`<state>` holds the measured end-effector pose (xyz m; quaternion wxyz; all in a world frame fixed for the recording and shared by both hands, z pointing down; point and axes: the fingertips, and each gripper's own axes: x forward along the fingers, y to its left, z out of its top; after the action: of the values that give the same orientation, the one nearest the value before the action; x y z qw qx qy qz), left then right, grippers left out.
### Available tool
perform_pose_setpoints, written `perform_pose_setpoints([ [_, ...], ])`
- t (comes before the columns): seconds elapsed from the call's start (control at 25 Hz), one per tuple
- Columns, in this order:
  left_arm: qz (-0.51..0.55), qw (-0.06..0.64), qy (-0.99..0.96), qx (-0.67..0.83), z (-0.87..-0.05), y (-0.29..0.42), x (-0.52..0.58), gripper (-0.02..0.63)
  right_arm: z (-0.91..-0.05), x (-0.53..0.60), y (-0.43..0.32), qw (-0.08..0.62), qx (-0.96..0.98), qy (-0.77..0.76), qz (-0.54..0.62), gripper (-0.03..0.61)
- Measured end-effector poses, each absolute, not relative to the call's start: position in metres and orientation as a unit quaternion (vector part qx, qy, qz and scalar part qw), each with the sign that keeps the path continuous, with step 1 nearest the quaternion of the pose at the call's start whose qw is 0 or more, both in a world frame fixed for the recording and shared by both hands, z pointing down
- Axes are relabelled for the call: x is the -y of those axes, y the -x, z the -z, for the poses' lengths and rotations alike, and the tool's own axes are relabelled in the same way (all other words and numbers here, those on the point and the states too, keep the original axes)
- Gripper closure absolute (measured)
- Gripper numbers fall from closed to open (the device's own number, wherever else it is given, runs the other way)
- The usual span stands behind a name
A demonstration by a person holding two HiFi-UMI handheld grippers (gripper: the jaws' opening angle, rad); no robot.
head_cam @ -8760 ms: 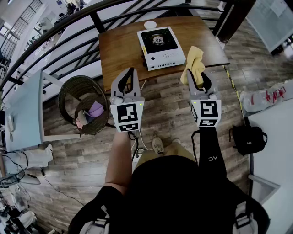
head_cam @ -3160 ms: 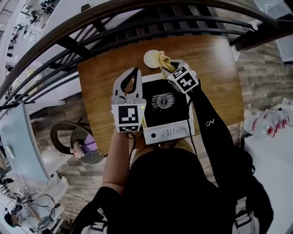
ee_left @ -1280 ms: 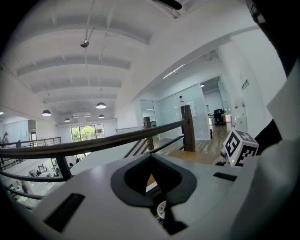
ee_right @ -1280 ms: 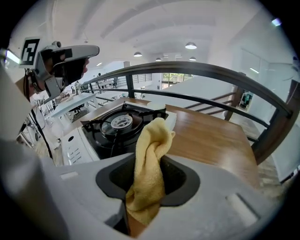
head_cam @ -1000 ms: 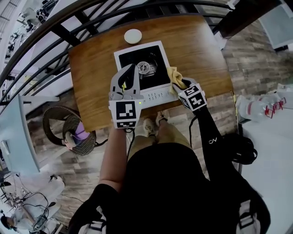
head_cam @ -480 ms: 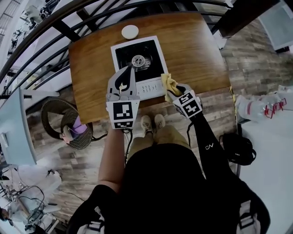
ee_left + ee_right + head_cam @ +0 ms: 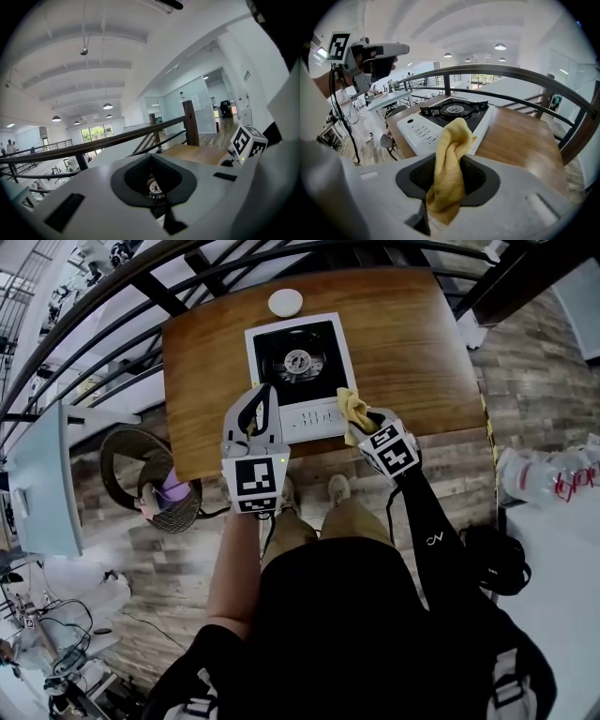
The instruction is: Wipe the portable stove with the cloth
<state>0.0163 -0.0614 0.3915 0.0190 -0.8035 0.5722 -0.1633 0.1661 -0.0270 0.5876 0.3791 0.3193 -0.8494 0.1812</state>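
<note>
The right gripper (image 7: 367, 420) is clamped on the yellow cloth (image 7: 450, 154), whose free end pokes out ahead of it at the portable stove's (image 7: 300, 371) front right corner. To its left, the left gripper (image 7: 263, 396) has its jaws together and empty, over the stove's front left edge on the wooden worktop (image 7: 412, 343).

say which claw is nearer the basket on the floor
Left. The left claw is over the table's front edge, just right of the basket; the right claw is farther right, at the stove's corner.
</note>
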Motion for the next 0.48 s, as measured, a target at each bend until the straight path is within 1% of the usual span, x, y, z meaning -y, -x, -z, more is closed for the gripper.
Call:
perform_pose_setpoints([
  [0.28, 0.152, 0.023, 0.809, -0.567, -0.394, 0.016, 0.068, 0.607, -0.584, 0.026, -0.116, 0.394, 0.85, -0.303, -0.173, 0.451],
  [0.48, 0.154, 0.006, 0.82, -0.55, -0.41, 0.049, 0.069, 0.607, -0.581, 0.022, -0.068, 0.392, 0.849, -0.305, -0.179, 0.451],
])
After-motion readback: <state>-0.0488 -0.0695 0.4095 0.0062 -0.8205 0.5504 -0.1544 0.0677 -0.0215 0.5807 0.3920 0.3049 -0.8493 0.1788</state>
